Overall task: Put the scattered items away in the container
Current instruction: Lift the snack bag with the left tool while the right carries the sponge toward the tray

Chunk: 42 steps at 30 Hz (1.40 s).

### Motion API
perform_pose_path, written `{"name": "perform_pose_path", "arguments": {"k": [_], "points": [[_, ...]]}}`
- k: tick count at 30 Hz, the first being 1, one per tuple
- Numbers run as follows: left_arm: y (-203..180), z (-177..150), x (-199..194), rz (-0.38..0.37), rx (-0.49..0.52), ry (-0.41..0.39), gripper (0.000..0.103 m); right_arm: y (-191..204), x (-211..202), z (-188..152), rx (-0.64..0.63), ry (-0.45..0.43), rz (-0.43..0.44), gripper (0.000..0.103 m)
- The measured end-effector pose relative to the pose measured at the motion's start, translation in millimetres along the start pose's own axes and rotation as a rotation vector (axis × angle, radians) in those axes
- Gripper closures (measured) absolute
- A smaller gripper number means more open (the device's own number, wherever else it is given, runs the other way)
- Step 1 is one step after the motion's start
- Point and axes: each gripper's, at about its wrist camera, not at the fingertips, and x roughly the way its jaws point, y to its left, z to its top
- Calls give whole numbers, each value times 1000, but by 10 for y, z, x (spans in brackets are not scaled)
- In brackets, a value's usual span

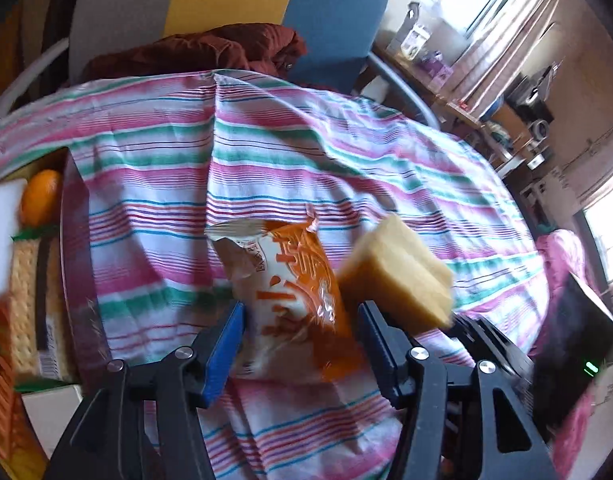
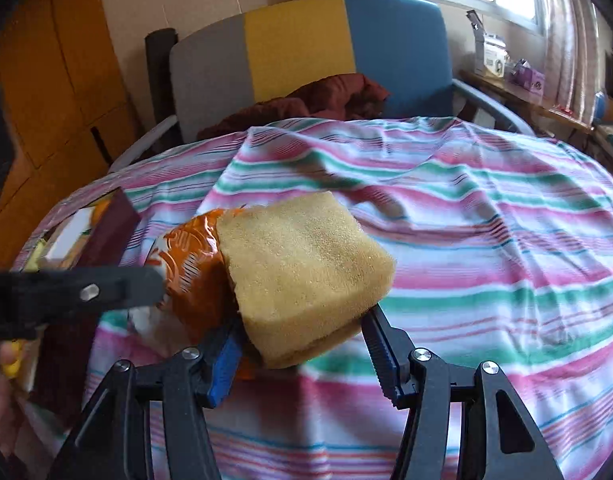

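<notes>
The right gripper (image 2: 302,340) has its fingers clamped on the sponge (image 2: 302,268), lifted off the counter (image 2: 486,240) for carrying left to the box (image 1: 72,248), its long axis pointing away, while the left gripper (image 1: 302,332), fingers apart, straddles the snack packet (image 1: 290,300) lying lengthwise between them.

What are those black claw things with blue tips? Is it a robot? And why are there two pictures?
No robot: a person holds two grippers, each with its own camera, so you get two pictures. The left gripper stands open around an orange snack packet lying on the striped cloth. The right gripper squeezes a yellow sponge. At the left sits a dark box, already holding an orange and crackers.
</notes>
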Motion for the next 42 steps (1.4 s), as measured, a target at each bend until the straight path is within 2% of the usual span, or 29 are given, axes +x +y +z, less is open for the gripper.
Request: {"name": "perform_pose_path", "arguments": {"k": [2, 6, 8, 13, 16, 17, 19, 20, 21, 23, 32, 37, 42], "points": [[9, 29, 45, 13, 7, 11, 44, -59, -112, -51, 32, -13, 1, 45], [-82, 65, 189, 65, 68, 29, 43, -282, -269, -75, 80, -53, -94, 44], [-143, 63, 236, 75, 95, 23, 42, -384, -235, -81, 100, -31, -118, 44], [-196, 45, 348, 114, 152, 26, 38, -501, -154, -136, 149, 11, -90, 38], [-173, 47, 364, 108, 149, 21, 36, -520, -191, -103, 154, -13, -76, 17], [-177, 46, 378, 112, 154, 23, 35, -519, -195, -90, 150, -21, -89, 17], [-177, 33, 411, 121, 179, 17, 36, -533, -175, -59, 139, -18, -99, 19], [-157, 24, 420, 120, 179, 15, 37, -549, -161, -49, 147, -18, -95, 27], [-121, 14, 438, 111, 164, 25, 39, -562, -150, -39, 156, -17, -77, 31], [-41, 0, 438, 81, 121, 37, 43, -553, -152, -40, 159, -22, -80, 34], [-31, -149, 211, 20, 113, 53, 46, -417, -351, 29, 165, -71, -61, 37], [-59, -180, -276, -21, 148, -35, 46, -253, -582, 126, 169, -123, -3, 37], [145, -310, -858, -20, 161, -124, 46, 77, -737, 176, 143, -153, 88, 37]]}}
